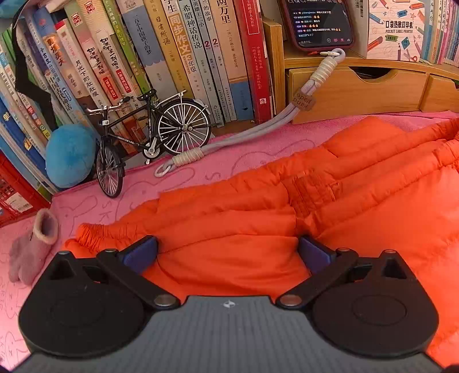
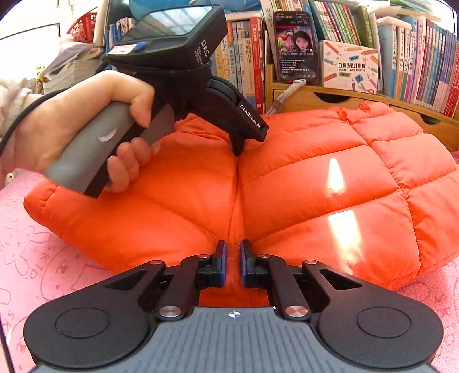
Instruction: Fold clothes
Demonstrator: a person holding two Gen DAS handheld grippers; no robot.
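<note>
An orange puffer jacket (image 1: 258, 229) lies on the pink cloth (image 1: 200, 169). In the left wrist view my left gripper (image 1: 228, 254) stands wide open over the jacket near its gathered cuff (image 1: 94, 232). Its blue pads (image 1: 140, 254) sit on either side of a padded section without squeezing it. In the right wrist view the jacket (image 2: 315, 178) bulges up in quilted panels. There my right gripper (image 2: 233, 264) is shut on a thin fold of orange fabric at the near edge. A hand (image 2: 66, 123) holds the left gripper (image 2: 243, 143), tips down on the jacket's middle crease.
A row of books (image 1: 172, 57) lines the back, with a model bicycle (image 1: 149, 143) and a blue plush ball (image 1: 70, 156) in front. A phone (image 1: 318, 23) with a grey strap (image 1: 243, 134) leans above wooden drawers (image 1: 352, 89). A small mauve glove (image 1: 31, 249) lies at the left.
</note>
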